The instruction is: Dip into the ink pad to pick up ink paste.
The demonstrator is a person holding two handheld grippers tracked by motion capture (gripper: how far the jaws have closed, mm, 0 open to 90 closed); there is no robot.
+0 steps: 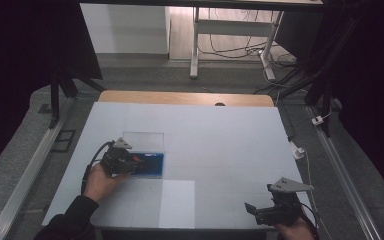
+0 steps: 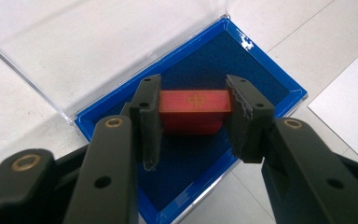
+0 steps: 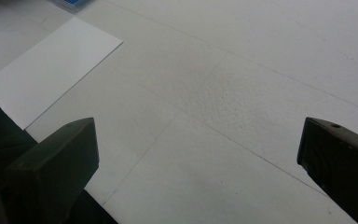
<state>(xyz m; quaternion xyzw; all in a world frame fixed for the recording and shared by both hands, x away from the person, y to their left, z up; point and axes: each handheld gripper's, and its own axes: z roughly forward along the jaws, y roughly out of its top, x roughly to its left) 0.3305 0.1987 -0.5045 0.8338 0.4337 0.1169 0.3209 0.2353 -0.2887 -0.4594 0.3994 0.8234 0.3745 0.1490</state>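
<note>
Clamping one red block (image 2: 193, 111) over one blue case (image 2: 270, 74): left gripper (image 2: 193, 119); right gripper (image 3: 198, 168) fingers apart.

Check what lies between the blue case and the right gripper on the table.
A white paper sheet lies between the blue case and the right gripper, flat on the table, apart from both. The high view shows it.
</note>
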